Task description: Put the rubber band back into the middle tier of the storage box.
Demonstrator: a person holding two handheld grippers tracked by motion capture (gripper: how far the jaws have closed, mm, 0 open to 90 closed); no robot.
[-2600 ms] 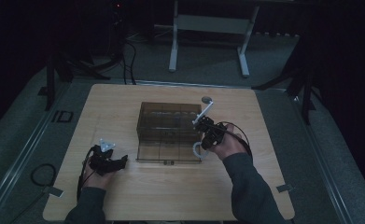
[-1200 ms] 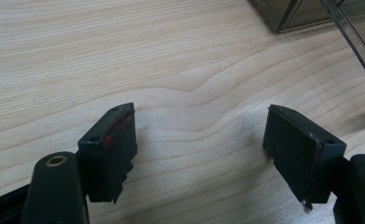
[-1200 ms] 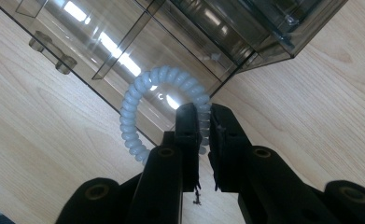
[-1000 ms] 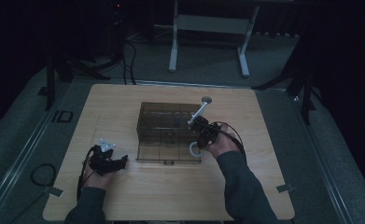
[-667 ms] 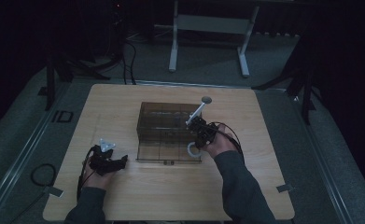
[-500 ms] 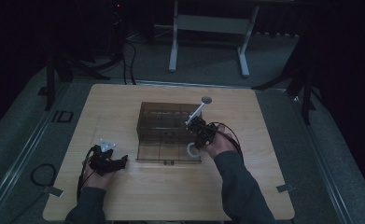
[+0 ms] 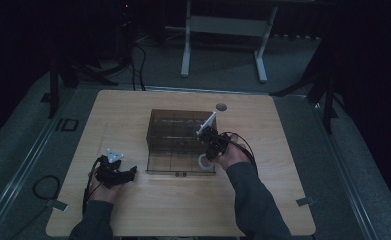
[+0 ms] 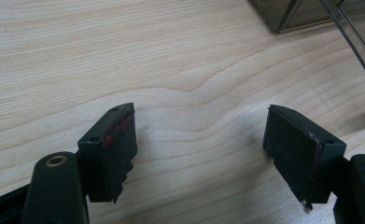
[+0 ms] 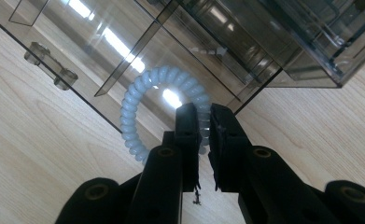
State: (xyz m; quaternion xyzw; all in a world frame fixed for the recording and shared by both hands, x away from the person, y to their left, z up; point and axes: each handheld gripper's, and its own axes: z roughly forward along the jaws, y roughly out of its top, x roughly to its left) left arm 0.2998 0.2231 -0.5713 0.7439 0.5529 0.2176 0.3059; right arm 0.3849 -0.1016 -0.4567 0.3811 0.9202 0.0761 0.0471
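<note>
A smoky see-through box (image 7: 175,127) stands mid-table with its shallow drawer (image 7: 180,171) pulled out toward me. My right gripper (image 7: 209,155) is at the drawer's right front corner, shut on a pale blue coiled ring (image 7: 203,161). In the right gripper view the jaws (image 9: 203,123) pinch the ring (image 9: 136,116) on its right side, and the ring hangs over a drawer compartment. My left gripper (image 7: 129,175) rests on the table left of the drawer, open; its jaws (image 8: 201,140) stand wide over bare wood with nothing between them.
The drawer's front wall carries a small two-peg handle (image 9: 49,65). Thin dividers split the drawer into compartments. A round grommet (image 7: 221,106) sits in the tabletop (image 7: 293,165) behind the box. Bare wood lies around the box on all sides.
My right hand has edged slightly left and lower over the drawer with the ring still pinched. The left hand has stayed in place.
</note>
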